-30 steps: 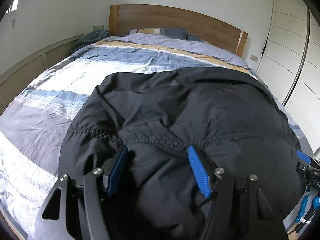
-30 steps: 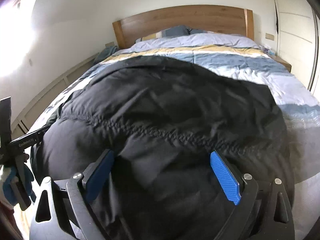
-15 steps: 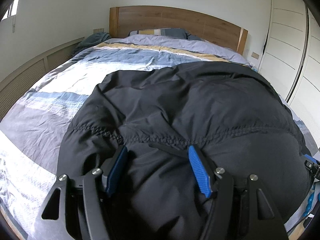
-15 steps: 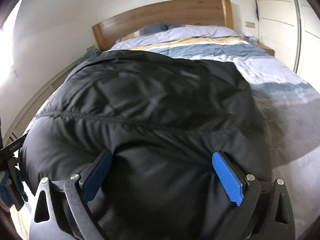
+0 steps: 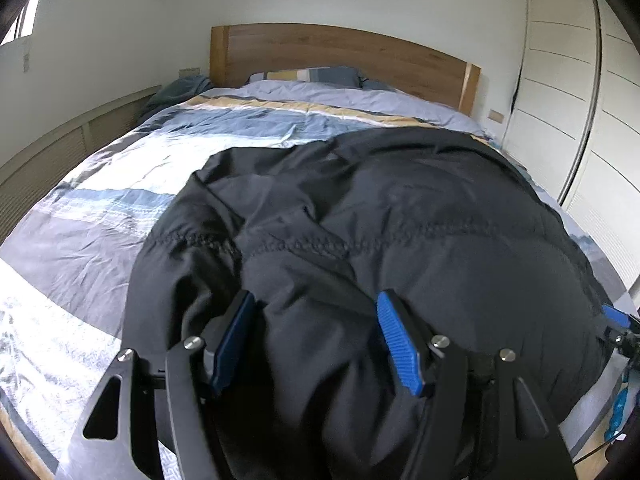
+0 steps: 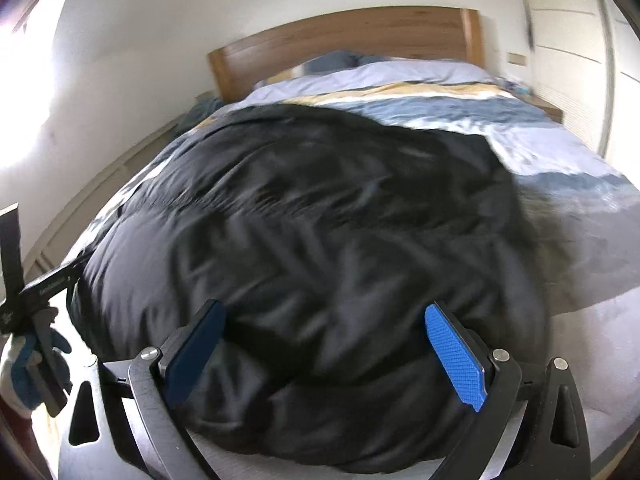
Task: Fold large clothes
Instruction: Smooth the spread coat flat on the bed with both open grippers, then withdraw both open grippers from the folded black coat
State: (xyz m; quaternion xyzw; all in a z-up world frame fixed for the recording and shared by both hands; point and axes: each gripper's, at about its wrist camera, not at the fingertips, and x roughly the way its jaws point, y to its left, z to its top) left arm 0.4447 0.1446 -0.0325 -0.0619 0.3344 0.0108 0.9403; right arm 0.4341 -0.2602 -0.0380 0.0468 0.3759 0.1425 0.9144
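A big black padded jacket (image 5: 392, 216) lies spread on the bed, its near edge by both grippers; it also fills the right wrist view (image 6: 320, 232). My left gripper (image 5: 316, 328) is open, its blue pads on either side of a bulge of the jacket's near left part. My right gripper (image 6: 326, 340) is open wide, its blue pads on either side of the jacket's near right edge. The fabric between the fingers hides what lies under it. The right wrist view is blurred.
The bed has a striped blue, grey and yellow duvet (image 5: 132, 184), pillows and a wooden headboard (image 5: 340, 52). White wardrobe doors (image 5: 568, 92) stand to the right. A low panelled ledge (image 5: 60, 148) runs along the left wall.
Both grippers stay open at the jacket's near edge. The jacket has shifted and its surface has settled lower. The right wrist view has swung and blurred.
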